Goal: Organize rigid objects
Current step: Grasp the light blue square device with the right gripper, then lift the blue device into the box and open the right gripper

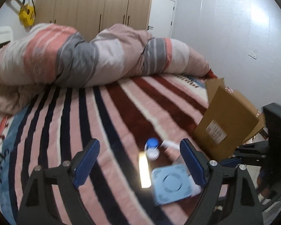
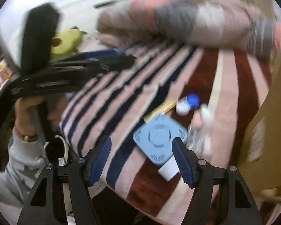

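Note:
On the striped bed lie a light-blue square device [image 1: 171, 184] [image 2: 160, 136], a small white bottle with a blue cap [image 1: 152, 149] [image 2: 188, 105], a clear plastic bottle [image 2: 198, 140] [image 1: 173, 147] and a tan flat stick [image 2: 159, 111]. My left gripper [image 1: 140, 165] is open and empty, hovering over the bed with the blue device near its right finger. My right gripper [image 2: 142, 159] is open and empty just in front of the blue device. The left gripper also shows in the right wrist view [image 2: 110, 58], held in a hand.
A cardboard box [image 1: 228, 123] [image 2: 267, 127] stands at the bed's right edge. A rolled striped duvet [image 1: 84, 56] lies across the far side. A green plush toy [image 2: 67, 41] sits at the back left. Wardrobes and a door are behind.

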### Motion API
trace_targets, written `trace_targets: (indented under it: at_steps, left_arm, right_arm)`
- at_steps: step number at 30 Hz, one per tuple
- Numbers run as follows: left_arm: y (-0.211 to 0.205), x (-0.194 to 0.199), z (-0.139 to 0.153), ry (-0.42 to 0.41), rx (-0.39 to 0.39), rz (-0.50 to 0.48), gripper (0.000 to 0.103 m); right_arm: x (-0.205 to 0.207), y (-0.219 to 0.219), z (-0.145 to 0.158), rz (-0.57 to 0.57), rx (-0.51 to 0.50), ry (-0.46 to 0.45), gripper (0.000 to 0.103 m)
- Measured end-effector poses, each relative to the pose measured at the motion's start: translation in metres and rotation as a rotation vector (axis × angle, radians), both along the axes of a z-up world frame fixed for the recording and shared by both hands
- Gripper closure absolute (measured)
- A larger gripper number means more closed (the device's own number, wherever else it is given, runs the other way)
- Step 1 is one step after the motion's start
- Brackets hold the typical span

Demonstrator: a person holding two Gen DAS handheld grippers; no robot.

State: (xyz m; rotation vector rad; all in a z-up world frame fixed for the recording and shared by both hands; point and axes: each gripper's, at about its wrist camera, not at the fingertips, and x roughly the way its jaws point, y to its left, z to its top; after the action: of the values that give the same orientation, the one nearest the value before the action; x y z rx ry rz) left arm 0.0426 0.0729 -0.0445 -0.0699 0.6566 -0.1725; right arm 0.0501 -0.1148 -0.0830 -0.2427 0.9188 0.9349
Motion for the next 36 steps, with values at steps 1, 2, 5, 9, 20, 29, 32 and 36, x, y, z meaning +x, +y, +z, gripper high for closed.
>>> trace_targets:
  at_steps: [1, 2, 5, 9, 20, 29, 32, 36]
  left_arm:
    - [0.004, -0.002, -0.007, 0.006, -0.004, 0.000, 0.018]
    - [0.006, -0.004, -0.011, 0.009, -0.007, -0.002, 0.018]
    - [0.016, -0.008, -0.023, 0.017, -0.023, -0.004, 0.018]
    - [0.027, -0.011, -0.031, 0.016, -0.052, 0.000, 0.018]
    - [0.055, -0.020, -0.036, 0.006, -0.107, 0.026, 0.017]
    - [0.058, -0.025, -0.042, 0.014, -0.123, 0.000, 0.017]
    - [0.057, -0.022, -0.044, 0.030, -0.141, -0.012, 0.017]
    - [0.050, -0.023, -0.044, 0.041, -0.174, -0.065, 0.017]
  right_arm:
    - [0.007, 0.002, -0.011, -0.030, -0.011, 0.039, 0.033]
    - [0.013, 0.003, -0.022, -0.060, -0.024, 0.066, 0.033]
    - [0.023, 0.009, -0.043, -0.119, -0.071, 0.103, 0.032]
    - [0.030, 0.023, -0.055, -0.139, -0.107, 0.131, 0.023]
    - [0.038, 0.061, -0.065, -0.224, -0.168, 0.003, 0.008]
    - [0.028, 0.062, -0.071, -0.171, -0.265, -0.081, 0.021]
    - [0.026, 0.062, -0.070, -0.149, -0.267, -0.095, 0.022]
    - [0.019, 0.058, -0.058, -0.121, -0.203, -0.130, 0.023]
